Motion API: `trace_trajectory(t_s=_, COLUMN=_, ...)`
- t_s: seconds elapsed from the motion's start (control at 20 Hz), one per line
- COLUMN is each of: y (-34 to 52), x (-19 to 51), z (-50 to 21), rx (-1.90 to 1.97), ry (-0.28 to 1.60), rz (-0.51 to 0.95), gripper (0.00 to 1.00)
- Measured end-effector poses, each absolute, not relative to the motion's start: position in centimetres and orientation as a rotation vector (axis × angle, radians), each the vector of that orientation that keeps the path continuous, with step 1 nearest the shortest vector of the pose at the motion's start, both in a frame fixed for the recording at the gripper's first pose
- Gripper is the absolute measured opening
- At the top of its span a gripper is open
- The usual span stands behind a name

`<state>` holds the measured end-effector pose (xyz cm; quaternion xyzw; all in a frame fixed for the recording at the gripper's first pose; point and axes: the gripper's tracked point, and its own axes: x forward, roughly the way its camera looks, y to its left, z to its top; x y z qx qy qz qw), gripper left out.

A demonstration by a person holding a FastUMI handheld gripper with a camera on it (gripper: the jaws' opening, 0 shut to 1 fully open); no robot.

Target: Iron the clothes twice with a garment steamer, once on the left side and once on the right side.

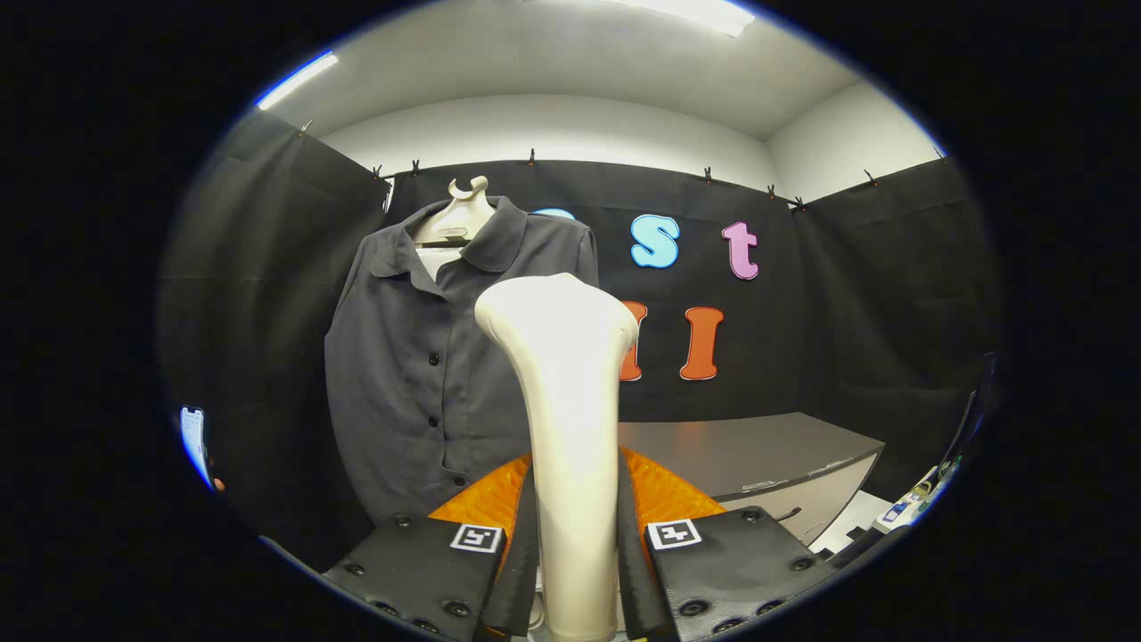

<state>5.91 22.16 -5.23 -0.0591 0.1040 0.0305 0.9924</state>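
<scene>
A cream garment steamer (pixel 570 428) stands upright between my fingers, its handle pressed on both sides, its head rising above them. My gripper (pixel 575 544) is shut on that handle. Beyond the steamer and to its left hangs a dark grey button-up shirt (pixel 419 374) on a pale hanger (pixel 459 218), in front of the black cloth wall. The steamer's head is level with the shirt's chest and covers part of the shirt's right side. I cannot tell whether the head touches the cloth.
A grey table (pixel 758 455) stands beyond the fingers to the right, under the black wall. Small items and cables (pixel 918 504) lie at the far right. A lit phone screen (pixel 193 437) shows at the far left, low down.
</scene>
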Motion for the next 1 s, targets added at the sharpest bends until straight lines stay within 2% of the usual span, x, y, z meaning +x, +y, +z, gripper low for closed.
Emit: trace_trajectory(t_s=1.0, y=24.4, x=6.7, z=-6.7, rx=-0.092, ry=0.225, rz=0.085, gripper=0.46)
